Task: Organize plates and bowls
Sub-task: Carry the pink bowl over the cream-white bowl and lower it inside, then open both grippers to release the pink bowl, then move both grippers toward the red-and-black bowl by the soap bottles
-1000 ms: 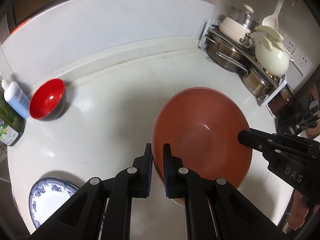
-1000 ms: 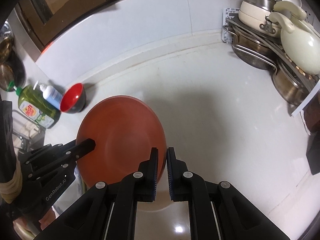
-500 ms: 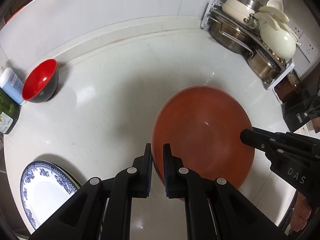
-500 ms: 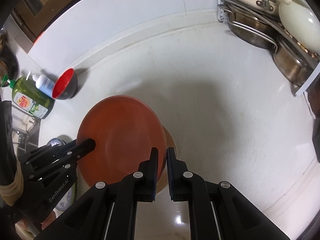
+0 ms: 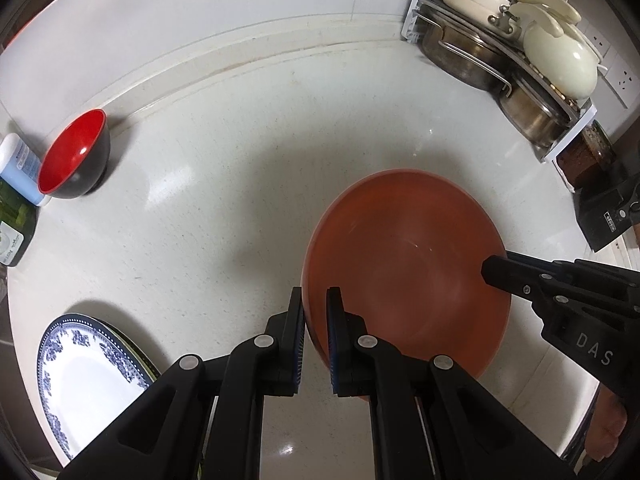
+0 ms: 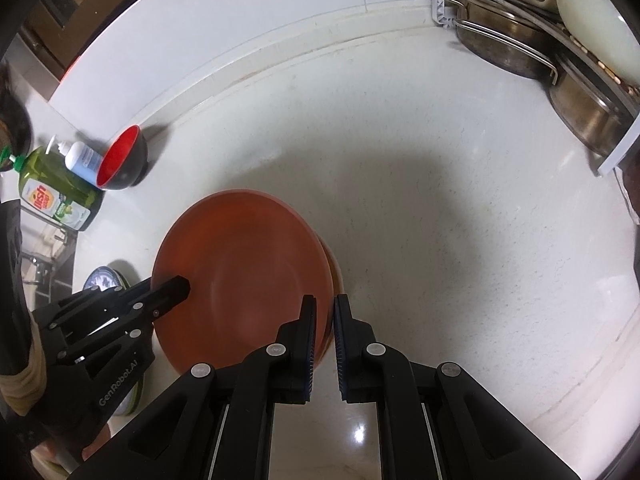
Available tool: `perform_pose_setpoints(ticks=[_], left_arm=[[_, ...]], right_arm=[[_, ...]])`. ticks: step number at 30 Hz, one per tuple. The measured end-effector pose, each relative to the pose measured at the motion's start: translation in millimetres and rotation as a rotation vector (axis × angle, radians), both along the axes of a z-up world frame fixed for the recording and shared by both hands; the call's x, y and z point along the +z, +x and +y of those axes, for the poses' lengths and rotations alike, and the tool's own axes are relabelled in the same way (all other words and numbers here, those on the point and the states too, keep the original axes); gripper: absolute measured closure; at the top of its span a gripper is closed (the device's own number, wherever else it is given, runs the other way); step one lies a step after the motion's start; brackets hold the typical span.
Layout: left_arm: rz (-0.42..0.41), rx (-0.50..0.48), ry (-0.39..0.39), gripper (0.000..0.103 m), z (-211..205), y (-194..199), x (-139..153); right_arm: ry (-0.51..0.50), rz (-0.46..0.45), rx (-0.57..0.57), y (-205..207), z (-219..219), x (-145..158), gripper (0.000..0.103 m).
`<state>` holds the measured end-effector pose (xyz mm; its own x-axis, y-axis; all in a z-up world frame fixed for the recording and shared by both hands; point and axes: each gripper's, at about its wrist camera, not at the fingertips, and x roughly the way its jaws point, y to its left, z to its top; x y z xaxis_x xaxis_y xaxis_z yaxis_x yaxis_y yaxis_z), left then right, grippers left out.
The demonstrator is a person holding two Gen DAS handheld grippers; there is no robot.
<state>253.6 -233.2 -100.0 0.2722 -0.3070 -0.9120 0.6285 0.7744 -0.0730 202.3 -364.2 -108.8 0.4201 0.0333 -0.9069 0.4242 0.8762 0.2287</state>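
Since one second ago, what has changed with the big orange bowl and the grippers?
Both grippers carried the orange bowl down toward the white counter; the left gripper and right gripper still pinch opposite rims. The red bowl, blue-patterned plate and pot rack stayed put.

Between the black left gripper (image 5: 315, 320) and black right gripper (image 6: 325, 340) sits a plain terracotta-orange bowl (image 5: 404, 268); far left of the left gripper, a small bowl (image 5: 74, 158) is red inside, black outside. Near left, a plate (image 5: 86, 384) is white with a blue floral rim; the counter (image 5: 224, 200) is speckled off-white.
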Motion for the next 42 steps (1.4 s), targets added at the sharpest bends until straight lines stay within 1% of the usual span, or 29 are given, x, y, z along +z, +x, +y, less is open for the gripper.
perform_pose_setpoints(ticks=[3, 7, 11, 13, 15, 16, 17, 18, 19, 21, 26, 28, 29, 30, 34, 36, 38, 42], left_arm=[[0.013, -0.006, 0.005, 0.092, -1.2, 0.3, -3.2], [0.008, -0.009, 0.008, 0.091, -1.3, 0.9, -4.1], [0.016, -0.009, 0.003, 0.087, -0.4, 1.7, -5.1], [0.02, -0.009, 0.004, 0.082, -0.6, 2.6, -6.2], [0.017, -0.01, 0.004, 0.07, -1.3, 3.3, -5.9], [0.009, -0.009, 0.003, 0.066, -0.9, 3.6, -4.8], [0.0, -0.007, 0.001, 0.061, 0.0, 3.8, -3.4], [-0.005, -0.008, -0.002, 0.059, 1.0, 4.1, -2.5], [-0.01, -0.006, -0.005, 0.059, 2.2, 4.9, -1.2], [-0.014, 0.0, -0.011, 0.053, 5.0, 7.8, 1.8], [-0.049, 0.022, -0.021, 0.044, 11.4, 12.5, 11.2], [-0.065, 0.025, -0.026, 0.042, 15.4, 14.3, 16.4], [-0.073, 0.026, -0.029, 0.039, 17.7, 15.8, 19.2], [-0.078, 0.028, -0.031, 0.036, 18.8, 16.7, 21.1], [-0.119, 0.061, -0.034, 0.033, 32.0, 24.1, 30.6], [-0.132, 0.081, -0.041, 0.028, 39.9, 29.3, 35.0], [-0.148, 0.104, -0.046, 0.026, 48.6, 34.3, 39.1], [-0.177, 0.142, -0.051, 0.021, 67.1, 44.2, 47.0]], right_arm=[[-0.001, 0.007, 0.0, 1.0, -1.3, -2.6, 0.093], [0.006, 0.012, 0.002, 2.2, -0.3, -6.0, 0.092], [0.01, 0.018, 0.007, 3.6, -0.2, -9.3, 0.092], [0.004, 0.019, 0.004, 3.8, -0.8, -9.9, 0.092], [0.007, 0.021, 0.005, 3.5, -0.8, -10.3, 0.091], [0.006, 0.022, 0.005, 3.5, -1.1, -10.1, 0.091], [0.003, 0.022, 0.002, 3.4, -1.1, -9.9, 0.085], [-0.01, 0.02, -0.001, 2.7, -0.9, -8.6, 0.077], [-0.021, 0.016, -0.002, 2.1, -0.9, -7.2, 0.075], [-0.035, 0.007, -0.004, 1.0, -0.1, -3.8, 0.075], [-0.05, -0.013, 0.01, 2.1, 4.1, 6.3, 0.075], [-0.052, -0.025, 0.016, 4.4, 7.7, 11.4, 0.072], [-0.054, -0.031, 0.019, 5.4, 9.4, 14.0, 0.069], [-0.057, -0.036, 0.021, 6.7, 11.4, 15.6, 0.068], [-0.075, -0.054, 0.04, 16.7, 21.9, 25.2, 0.067], [-0.081, -0.064, 0.049, 23.0, 27.5, 29.5, 0.064], [-0.093, -0.076, 0.062, 29.5, 33.9, 34.2, 0.062], [-0.114, -0.1, 0.088, 44.4, 48.3, 42.4, 0.061]])
